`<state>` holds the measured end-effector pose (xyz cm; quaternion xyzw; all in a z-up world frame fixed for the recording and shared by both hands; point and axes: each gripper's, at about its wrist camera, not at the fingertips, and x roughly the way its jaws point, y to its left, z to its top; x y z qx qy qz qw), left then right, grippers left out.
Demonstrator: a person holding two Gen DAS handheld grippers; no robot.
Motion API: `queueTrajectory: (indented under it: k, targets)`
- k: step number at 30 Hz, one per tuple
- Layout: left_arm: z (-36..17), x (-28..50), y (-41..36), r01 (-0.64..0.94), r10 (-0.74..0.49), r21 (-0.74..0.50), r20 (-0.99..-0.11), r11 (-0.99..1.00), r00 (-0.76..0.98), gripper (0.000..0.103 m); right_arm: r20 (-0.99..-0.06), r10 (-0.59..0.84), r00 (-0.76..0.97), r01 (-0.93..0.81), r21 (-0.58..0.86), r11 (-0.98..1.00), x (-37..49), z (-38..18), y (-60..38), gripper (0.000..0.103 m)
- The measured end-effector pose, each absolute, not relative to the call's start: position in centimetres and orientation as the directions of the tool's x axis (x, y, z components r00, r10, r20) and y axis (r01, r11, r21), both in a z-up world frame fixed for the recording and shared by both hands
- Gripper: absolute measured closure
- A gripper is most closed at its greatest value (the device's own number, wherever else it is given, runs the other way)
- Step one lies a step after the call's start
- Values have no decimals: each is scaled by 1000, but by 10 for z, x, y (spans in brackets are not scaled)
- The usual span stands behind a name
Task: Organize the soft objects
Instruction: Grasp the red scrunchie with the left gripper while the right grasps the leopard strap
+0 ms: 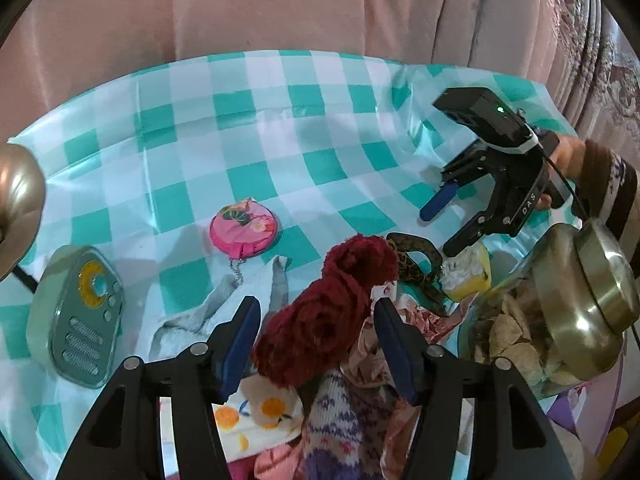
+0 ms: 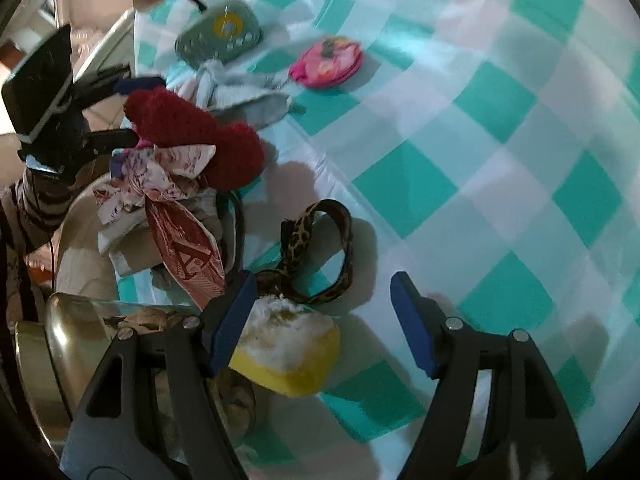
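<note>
Between the left gripper (image 1: 316, 312) jaws (parted) sits a red woolly piece (image 1: 320, 312).

Pouch (image 1: 245, 225) lies between speaker (image 1: 78, 316) and yarn (image 1: 324, 316).

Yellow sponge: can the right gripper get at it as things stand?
Probably yes. The right gripper is open just above the yellow sponge, nothing lying over it; only the leopard-print band lies close behind it.

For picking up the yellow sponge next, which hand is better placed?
Right, probably. The right claw hangs open just over the yellow sponge, one pad beside its edge. The left claw sits around the dark red yarn in the cloth pile, farther off.
</note>
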<state>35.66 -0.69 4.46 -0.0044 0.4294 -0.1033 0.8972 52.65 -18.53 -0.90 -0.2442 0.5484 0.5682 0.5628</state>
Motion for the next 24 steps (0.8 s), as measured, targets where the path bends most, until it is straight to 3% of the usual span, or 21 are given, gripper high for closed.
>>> queueTrajectory:
  k: [6, 10, 12, 14, 16, 20, 24]
  targets:
    - [35, 364, -9, 211, -204, -94, -783, 973, 588, 43, -934, 261, -245, -925, 306, 226, 528, -26, -164, 31]
    - [32, 365, -7, 212, -220, -114, -780, 971, 586, 45, -952, 206, -225, -940, 268, 213, 523, -35, -157, 45]
    - [30, 366, -6, 209, -223, -122, -781, 970, 583, 55, -955, 200, -218, -947, 257, 195, 521, -37, -155, 51]
    - [30, 366, -5, 205, -239, -143, -777, 968, 582, 69, -958, 200, -204, -948, 244, 204, 522, -38, -153, 71]
    - [31, 365, -4, 206, -247, -152, -770, 967, 588, 74, -962, 199, -187, -954, 227, 198, 521, -40, -152, 85]
    - [33, 365, -2, 198, -247, -158, -763, 967, 597, 80, -963, 227, -148, -966, 189, 174, 515, -41, -151, 95]
    - [40, 362, 4, 175, -242, -169, -743, 970, 624, 81, -952, 289, -96, -966, 159, 203, 520, -33, -155, 97]
